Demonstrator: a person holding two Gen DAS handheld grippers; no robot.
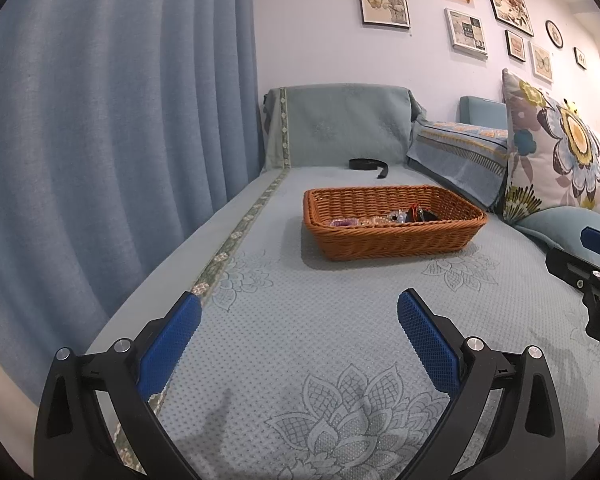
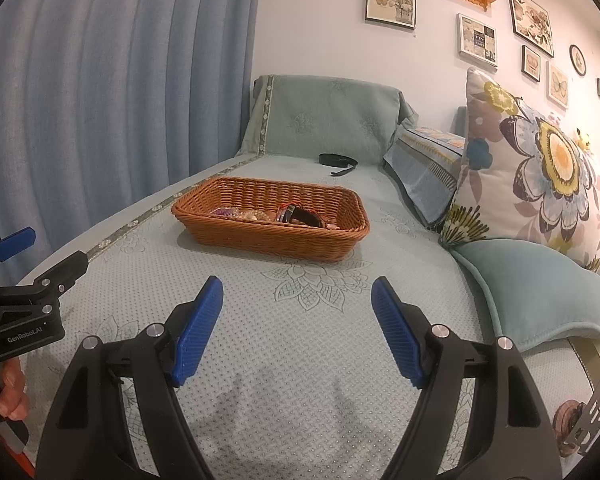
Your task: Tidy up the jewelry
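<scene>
Jewelry (image 1: 384, 218) lies heaped in a wicker basket (image 1: 392, 240) on a sofa cover (image 1: 284, 344), ahead of the left gripper (image 1: 300, 310), jaws apart and empty. From the right wrist, the right gripper (image 2: 297, 294) hovers likewise spread and empty, near a floral cushion (image 2: 540, 168).

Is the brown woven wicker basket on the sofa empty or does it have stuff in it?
Not empty: the brown woven wicker basket holds a small pile of jewelry on its floor.
</scene>
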